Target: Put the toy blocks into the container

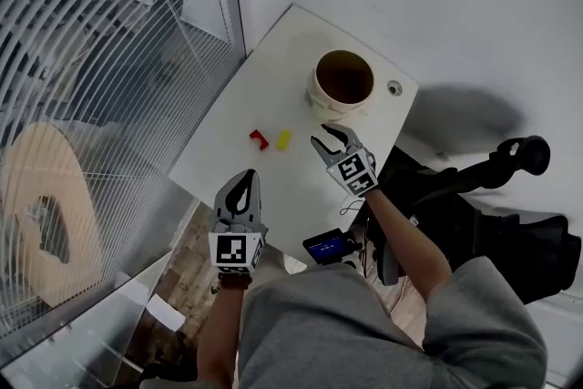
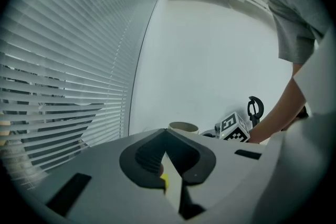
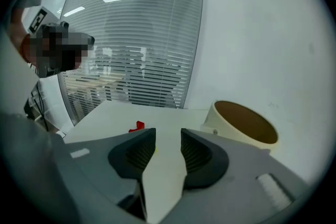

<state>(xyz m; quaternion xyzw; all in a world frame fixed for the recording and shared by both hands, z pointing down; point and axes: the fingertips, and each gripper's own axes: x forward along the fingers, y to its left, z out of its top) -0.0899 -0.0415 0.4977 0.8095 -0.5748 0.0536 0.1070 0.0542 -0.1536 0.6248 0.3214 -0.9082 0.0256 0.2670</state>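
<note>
On the white counter (image 1: 273,77), the cream container (image 1: 326,110) stood at one o'clock. Your right tongs (image 1: 326,137) were apart and empty, and your left tongs (image 1: 244,178) were together at seven o'clock. The red block (image 1: 259,139) and yellow block (image 1: 283,139) lay at the right tongs' nine o'clock.

Two toy blocks sit on one white table (image 1: 273,77): one red block (image 1: 259,139) and one yellow block (image 1: 284,139) at its 3 o'clock. One cream container (image 1: 335,110) stands at their 1 o'clock. One round silver disc (image 1: 394,87) lies at the container's 3 o'clock. There are two grippers: left gripper (image 1: 246,178), right gripper (image 1: 328,138).
</note>
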